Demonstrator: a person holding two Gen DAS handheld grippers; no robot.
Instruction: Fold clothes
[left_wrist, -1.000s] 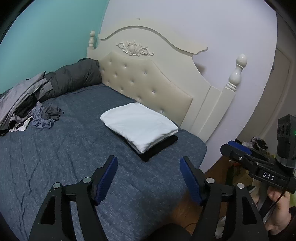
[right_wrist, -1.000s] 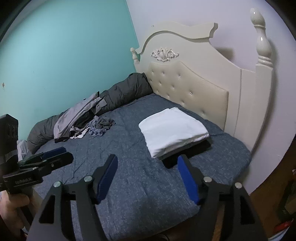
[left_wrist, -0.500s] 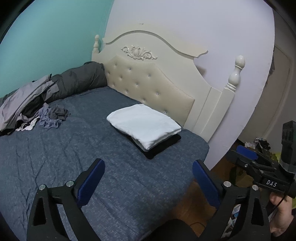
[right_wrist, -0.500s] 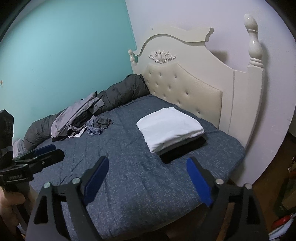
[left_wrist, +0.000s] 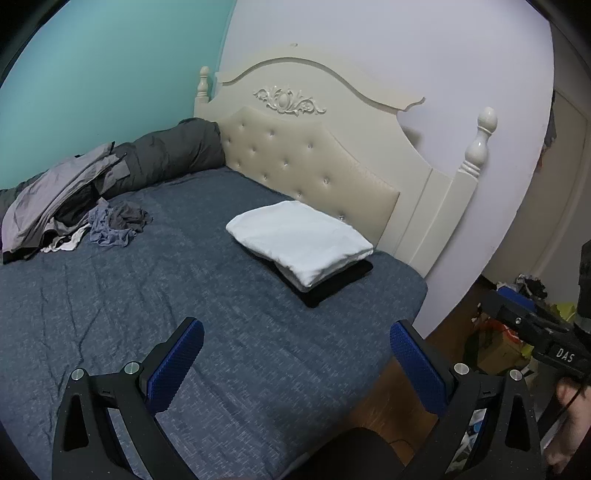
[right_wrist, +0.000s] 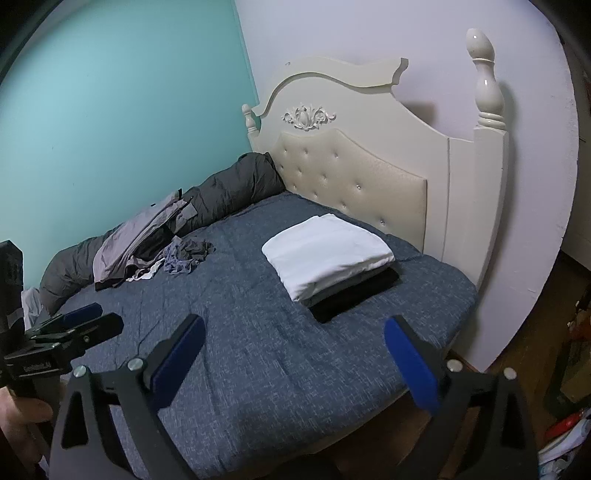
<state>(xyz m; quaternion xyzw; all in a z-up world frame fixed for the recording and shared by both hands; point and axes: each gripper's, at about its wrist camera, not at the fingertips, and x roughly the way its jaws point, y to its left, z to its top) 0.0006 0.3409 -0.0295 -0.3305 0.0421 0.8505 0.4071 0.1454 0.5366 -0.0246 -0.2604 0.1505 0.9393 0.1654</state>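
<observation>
A white folded garment (left_wrist: 299, 240) lies on top of a black folded one (left_wrist: 332, 284) near the headboard end of the blue bed (left_wrist: 129, 302). In the right wrist view the same stack (right_wrist: 328, 251) shows a grey layer between white and black. A crumpled pile of loose clothes (left_wrist: 114, 221) (right_wrist: 184, 253) and a grey jacket (left_wrist: 55, 192) lie at the far side. My left gripper (left_wrist: 295, 326) hangs over the bed's near edge, its jaws opening wide with nothing between them. My right gripper (right_wrist: 294, 321) is beside it, its jaws also opening and empty.
A cream tufted headboard (left_wrist: 314, 162) with tall posts stands against the wall. A dark rolled duvet (left_wrist: 177, 147) runs along the teal wall. Clutter (left_wrist: 532, 284) sits on the wooden floor to the right of the bed. A hand (right_wrist: 22, 413) holds the left gripper.
Both grippers' jaws have spread much wider. Both views have drawn back a little from the bed, so the folded stack sits farther ahead.
</observation>
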